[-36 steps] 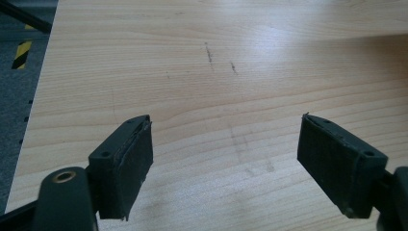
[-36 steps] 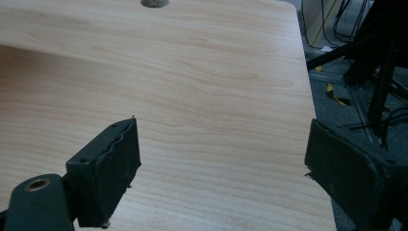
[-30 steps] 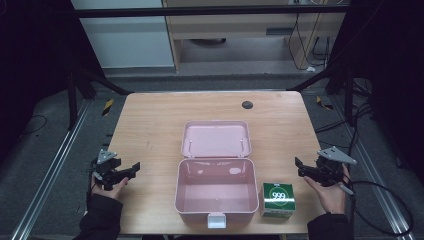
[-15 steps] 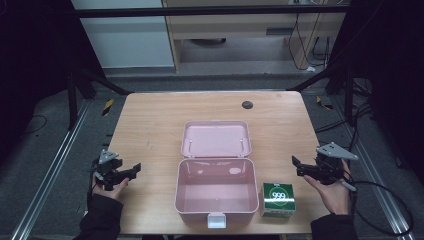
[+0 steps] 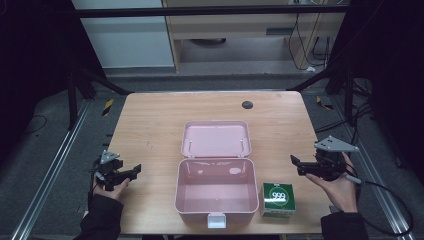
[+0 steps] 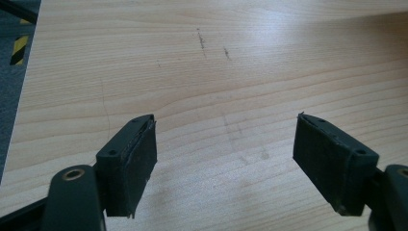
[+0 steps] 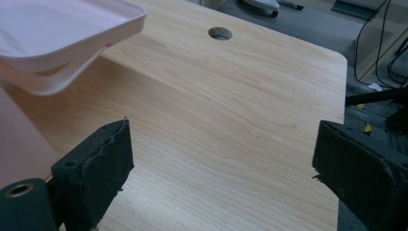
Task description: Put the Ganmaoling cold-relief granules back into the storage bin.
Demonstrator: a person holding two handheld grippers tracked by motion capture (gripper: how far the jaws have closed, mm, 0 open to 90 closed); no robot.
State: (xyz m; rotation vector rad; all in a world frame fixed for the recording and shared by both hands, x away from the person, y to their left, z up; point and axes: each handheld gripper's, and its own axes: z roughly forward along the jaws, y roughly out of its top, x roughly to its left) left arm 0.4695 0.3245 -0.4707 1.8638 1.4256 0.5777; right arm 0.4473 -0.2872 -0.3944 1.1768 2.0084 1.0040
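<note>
Leftward by a little is how the right gripper (image 5: 296,165) has crept over the last second, edging in from the table's (image 5: 150,125) 3 o'clock edge toward the things at the near middle, while the left gripper (image 5: 134,171) stays parked at about 8 o'clock; that reads as the start of a reach, with nothing grasped yet. Both sets of jaws stand wide apart and empty, bare wood between them in each gripper view. Largest thing on the table is the pink box (image 5: 216,192), open, its lid (image 5: 216,138) laid back flat toward 12 o'clock and its tub empty. Just beside the tub's right wall, at roughly 5 o'clock, stands the small green carton (image 5: 279,198), nearest the right gripper and likely its target, with nothing in between. Far off near 12 o'clock is a dark cable hole (image 5: 247,104), out of the way
</note>
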